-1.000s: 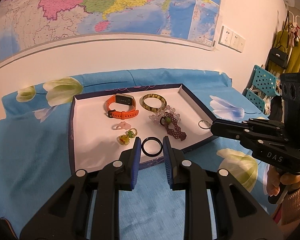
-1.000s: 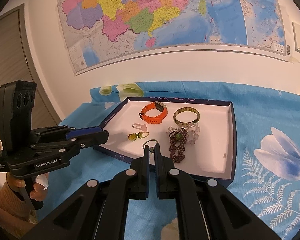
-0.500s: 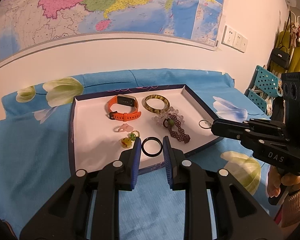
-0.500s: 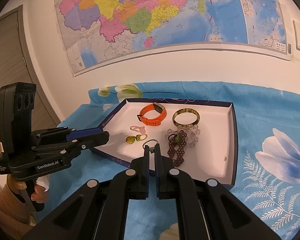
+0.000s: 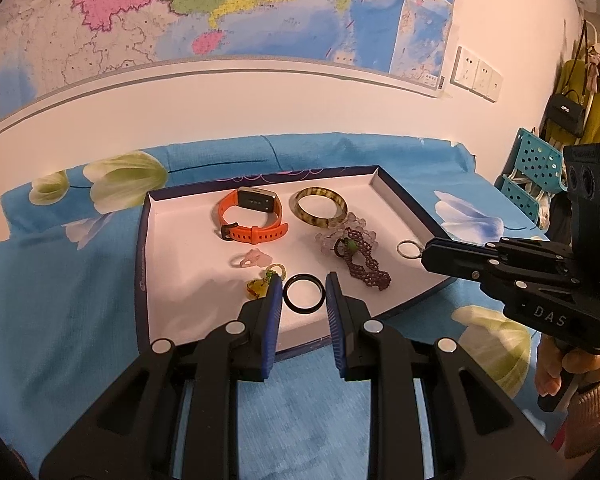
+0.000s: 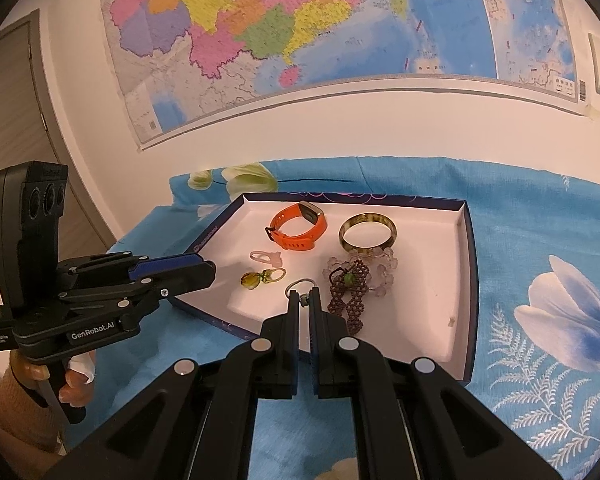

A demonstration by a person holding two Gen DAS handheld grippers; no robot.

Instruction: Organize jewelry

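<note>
- Left wrist view: the left gripper [image 5: 303,300] held a black ring [image 5: 303,299] between its blue pads [image 5: 273,304]; its hole faced the camera, so the ring stood on edge above the front part of the tray [image 5: 404,196].
- The jaws were only a little apart, as wide as the ring, and clamped on it at both sides.
- Compared with a second ago, the tray and its contents had moved slightly right in this view, while the ring stayed between the pads.
- The tray held an orange watch [image 5: 252,216], a brown bangle [image 5: 319,211], a dark beaded bracelet [image 5: 362,258] whose long axis ran from the far left to the near right, a pink ring [image 5: 252,259] and a yellow-green charm [image 5: 260,285].
- The right gripper [image 5: 423,252] came in from the right and pinched a silver ring [image 5: 408,249] over the right edge of the tray.
- Right wrist view: the right gripper [image 6: 304,299] had its jaws almost together, closed on the silver ring [image 6: 300,286], which stood up from the tips, its hole facing the camera.
- The tray [image 6: 462,264] had dropped a little lower in this view.
- The left gripper [image 6: 204,274] reached toward the near left corner of the tray; I cannot tell its jaws from here.
</note>
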